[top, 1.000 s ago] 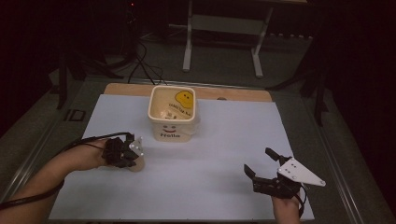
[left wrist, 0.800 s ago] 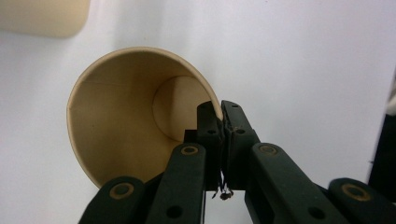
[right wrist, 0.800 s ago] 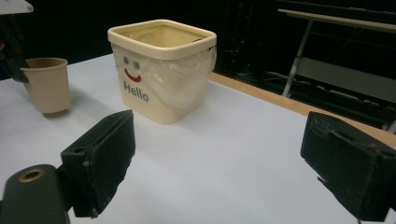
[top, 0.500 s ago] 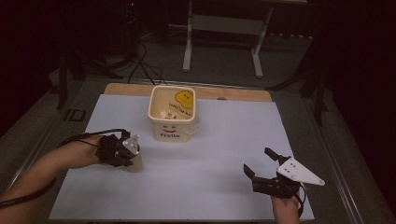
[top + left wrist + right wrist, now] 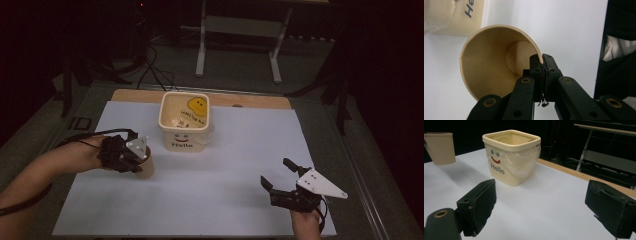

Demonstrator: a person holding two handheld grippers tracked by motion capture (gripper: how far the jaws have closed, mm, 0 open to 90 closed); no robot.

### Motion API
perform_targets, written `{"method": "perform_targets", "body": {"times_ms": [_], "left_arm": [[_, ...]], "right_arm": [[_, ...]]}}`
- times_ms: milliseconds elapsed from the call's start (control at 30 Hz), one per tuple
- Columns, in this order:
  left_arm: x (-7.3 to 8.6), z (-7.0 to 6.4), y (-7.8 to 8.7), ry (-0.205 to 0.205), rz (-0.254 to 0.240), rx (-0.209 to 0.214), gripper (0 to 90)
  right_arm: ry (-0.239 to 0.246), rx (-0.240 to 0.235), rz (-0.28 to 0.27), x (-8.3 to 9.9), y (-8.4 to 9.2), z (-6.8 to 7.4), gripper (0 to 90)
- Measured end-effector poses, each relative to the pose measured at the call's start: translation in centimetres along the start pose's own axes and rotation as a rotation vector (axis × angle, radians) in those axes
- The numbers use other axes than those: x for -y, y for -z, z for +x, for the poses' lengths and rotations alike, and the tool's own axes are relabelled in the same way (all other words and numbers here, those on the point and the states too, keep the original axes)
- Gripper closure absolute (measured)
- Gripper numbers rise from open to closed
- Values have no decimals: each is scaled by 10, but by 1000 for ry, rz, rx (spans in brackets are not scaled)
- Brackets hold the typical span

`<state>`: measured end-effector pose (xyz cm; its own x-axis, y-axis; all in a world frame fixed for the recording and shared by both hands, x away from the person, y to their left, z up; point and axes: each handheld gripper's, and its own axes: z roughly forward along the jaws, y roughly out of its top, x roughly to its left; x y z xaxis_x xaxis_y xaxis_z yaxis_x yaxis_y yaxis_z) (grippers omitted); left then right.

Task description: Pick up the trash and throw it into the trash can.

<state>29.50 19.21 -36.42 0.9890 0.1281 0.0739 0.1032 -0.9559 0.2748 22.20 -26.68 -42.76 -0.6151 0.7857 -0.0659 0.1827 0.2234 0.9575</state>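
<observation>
At eight o'clock from the smiley bin [image 5: 184, 122], the left hand-held gripper [image 5: 141, 161] pinches the rim of a paper cup [image 5: 145, 168], lifted clear of the white desk [image 5: 210, 200]. Down at five o'clock, the right hand-held gripper [image 5: 278, 176] rests with jaws spread wide.

A matt tan paper cup [image 5: 491, 62] is showing a smooth inside; the cream plastic bin [image 5: 511, 157] is wearing a thin, crinkled, glossy liner [image 5: 524, 162].

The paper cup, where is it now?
High view: the paper cup is at the table's left, pinched by its rim in the left claw, just left of the Hello bin.
</observation>
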Motion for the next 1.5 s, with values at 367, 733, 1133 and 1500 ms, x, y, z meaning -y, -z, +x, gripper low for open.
{"method": "perform_targets", "body": {"times_ms": [367, 733, 1133, 1500], "left_arm": [[-17, 3, 29, -43, -43, -13, 890], [-40, 5, 45, -108, -35, -24, 890], [-61, 8, 64, -152, -48, -37, 890], [-79, 14, 78, -179, -48, -46, 890]], "right_arm": [[0, -5, 5, 0, -1, 0, 100], [6, -10, 5, 0, -1, 1, 100], [6, -5, 3, 0, 0, 1, 100], [1, -9, -1, 0, 1, 0, 100]]}}
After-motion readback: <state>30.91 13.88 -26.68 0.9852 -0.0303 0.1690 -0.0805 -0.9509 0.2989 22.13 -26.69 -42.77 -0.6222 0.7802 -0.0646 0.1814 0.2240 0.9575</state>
